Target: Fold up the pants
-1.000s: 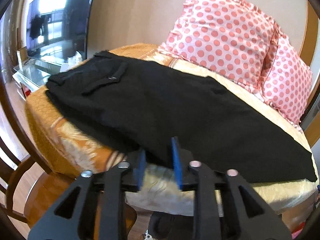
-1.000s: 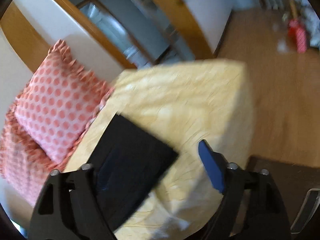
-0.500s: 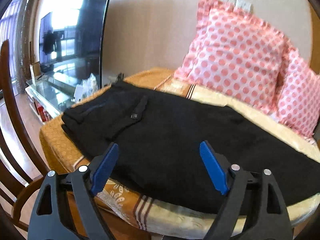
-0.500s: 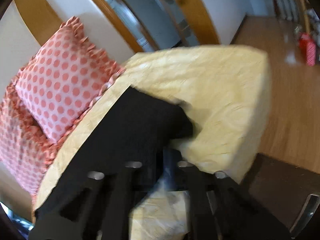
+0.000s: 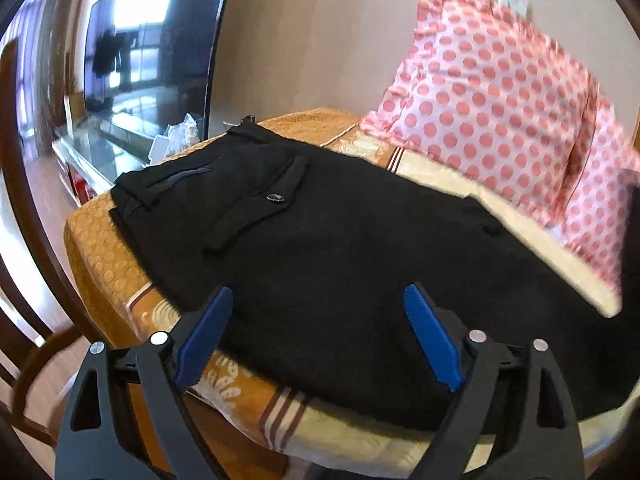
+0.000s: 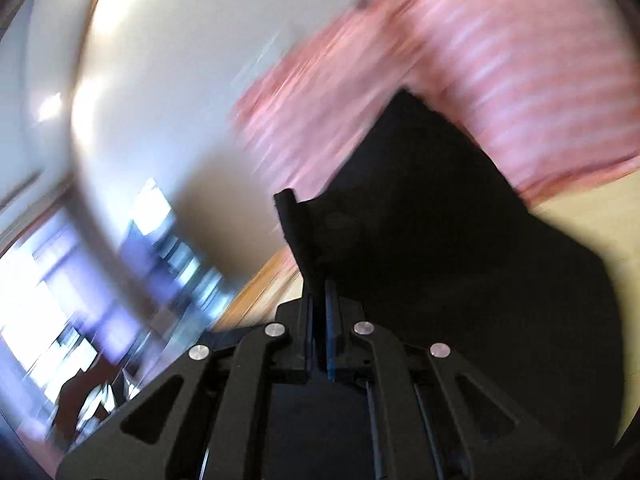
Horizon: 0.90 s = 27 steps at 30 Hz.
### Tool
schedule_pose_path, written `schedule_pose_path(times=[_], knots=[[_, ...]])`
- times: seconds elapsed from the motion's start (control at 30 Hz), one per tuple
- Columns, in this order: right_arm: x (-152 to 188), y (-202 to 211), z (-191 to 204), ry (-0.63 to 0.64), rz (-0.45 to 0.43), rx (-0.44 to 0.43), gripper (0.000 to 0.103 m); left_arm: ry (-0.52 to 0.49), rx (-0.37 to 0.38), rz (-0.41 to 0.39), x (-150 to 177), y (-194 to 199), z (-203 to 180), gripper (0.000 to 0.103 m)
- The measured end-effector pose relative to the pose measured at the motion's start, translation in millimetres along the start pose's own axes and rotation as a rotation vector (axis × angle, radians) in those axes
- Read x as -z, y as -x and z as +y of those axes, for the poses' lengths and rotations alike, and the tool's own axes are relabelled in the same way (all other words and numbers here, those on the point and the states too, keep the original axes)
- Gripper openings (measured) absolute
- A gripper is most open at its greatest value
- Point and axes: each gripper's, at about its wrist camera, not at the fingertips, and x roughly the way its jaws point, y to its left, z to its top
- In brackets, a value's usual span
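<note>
- The left wrist view is sharp: black pants [image 5: 344,240] lie spread flat over a bed [image 5: 104,248] covered in an orange and cream quilt, waistband toward the far left corner, a buttoned back pocket [image 5: 260,204] facing up.
- The left tongs [image 5: 318,336] stand wide apart, blue pads [image 5: 204,332] hovering above the near edge of the pants and gripping nothing.
- Behind the pants two pink dotted pillows [image 5: 492,96] lean against the wall; a dark television [image 5: 156,40] stands at the left and a wooden chair [image 5: 24,320] shows at the lower left edge.
- The right wrist view is heavily smeared by motion and gives little of the room; the pillows [image 6: 500,64] show only as pink streaks.
- What it does show, and the left view does not, is the right tongs [image 6: 318,332] pressed nearly together with a strip of the pants [image 6: 440,240] pinched between the pads, the black cloth rising in front of them.
- That cloth seems lifted off the bed [image 6: 600,216], though the blur leaves this uncertain.
</note>
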Motion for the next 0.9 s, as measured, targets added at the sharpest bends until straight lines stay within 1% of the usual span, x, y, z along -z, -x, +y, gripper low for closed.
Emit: schedule_pose_path(times=[0.03,0.07,0.1,0.13,0.2,0.23,0.27,0.3,0.33,0.37,0.4,0.43,0.47,0.5,0.53,0.57,0.6,0.63,0.67,0.73,0.8,0.9], knots=[[19,-36,9,0.017,0.119,-0.003,0.004,0.019,0.013,-0.008,0,8,5,0.089],[35,-61,11,0.010,0.204,0.002,0.004,0.032,0.013,-0.013,-1,15,10,0.089],[43,-73,9,-0.015,0.238,0.001,0.004,0.039,0.006,-0.018,-1,21,16,0.089],[48,-78,7,-0.042,0.248,-0.008,0.004,0.046,-0.004,-0.022,-2,26,21,0.089],[44,-72,9,-0.046,0.197,-0.006,0.004,0.090,-0.029,-0.040,-2,38,41,0.089],[36,-62,14,-0.025,0.142,-0.004,0.005,0.105,-0.031,-0.045,-3,40,47,0.089],[32,-57,21,-0.002,0.105,-0.004,0.005,0.136,-0.031,-0.049,-4,42,58,0.089],[32,-51,32,0.048,0.079,-0.002,0.005,0.152,-0.032,-0.050,-7,42,63,0.089],[38,-56,44,0.101,0.096,0.002,0.005,0.169,-0.037,-0.051,-9,41,69,0.089],[48,-61,53,0.157,0.133,0.008,0.006,0.188,-0.035,-0.047,-11,38,75,0.089],[63,-69,60,0.222,0.207,0.003,0.007,0.200,-0.023,-0.042,-13,36,78,0.089],[73,-77,71,0.253,0.254,0.003,0.012,0.214,-0.009,-0.039,-15,34,80,0.089],[85,-81,74,0.275,0.304,0.002,0.020,0.230,0.008,-0.032,-17,31,83,0.089],[93,-82,75,0.287,0.330,-0.014,0.027,0.237,0.017,-0.025,-19,29,85,0.089],[95,-79,76,0.290,0.323,-0.022,0.046,0.244,0.023,-0.020,-20,27,85,0.089],[96,-73,77,0.293,0.293,-0.024,0.063,0.256,0.033,-0.013,-23,24,87,0.089],[95,-68,75,0.293,0.273,-0.020,0.071,0.263,0.033,-0.009,-24,22,88,0.089],[97,-70,72,0.289,0.289,-0.013,0.076,0.273,0.029,-0.005,-26,20,90,0.089],[101,-72,68,0.280,0.320,-0.005,0.076,0.288,0.024,0.001,-29,16,93,0.089],[104,-64,68,0.279,0.304,-0.008,0.076,0.310,0.020,0.017,-32,10,97,0.089],[100,-65,67,0.273,0.304,-0.010,0.076,0.335,0.018,0.034,-36,4,102,0.089],[100,-63,66,0.273,0.303,-0.013,0.076,0.403,0.016,0.064,-39,-7,112,0.089]])
